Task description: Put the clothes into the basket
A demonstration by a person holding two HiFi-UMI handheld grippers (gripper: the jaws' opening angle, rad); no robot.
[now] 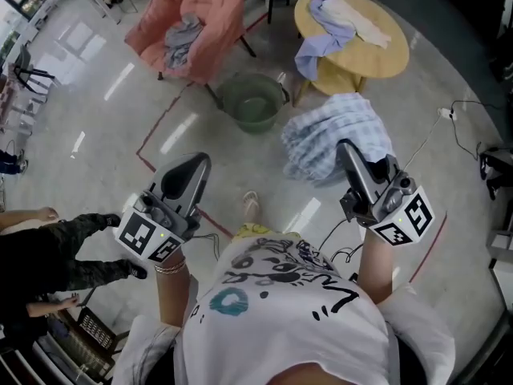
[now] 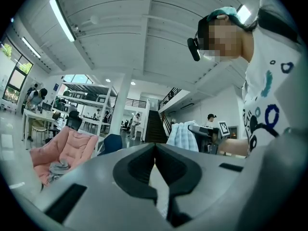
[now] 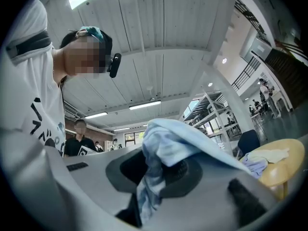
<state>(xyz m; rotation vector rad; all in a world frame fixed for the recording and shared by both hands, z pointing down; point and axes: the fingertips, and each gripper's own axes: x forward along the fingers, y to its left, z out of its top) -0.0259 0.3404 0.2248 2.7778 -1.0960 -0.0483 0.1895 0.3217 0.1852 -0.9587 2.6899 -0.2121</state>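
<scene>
Right gripper (image 1: 349, 152) pinches a blue checked cloth (image 1: 329, 131), held above the glossy grey floor (image 1: 96, 95) near the green basket (image 1: 252, 103). Left gripper (image 1: 192, 167): jaws pressed together, empty. Other clothes (image 1: 337, 22) lie on the round wooden table (image 1: 393, 58).

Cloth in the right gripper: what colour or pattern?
The cloth is pale blue-and-white check; head view shows it best.

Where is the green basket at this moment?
In the head view the green basket stands on the floor at upper centre, between the pink chair and the round table.
</scene>
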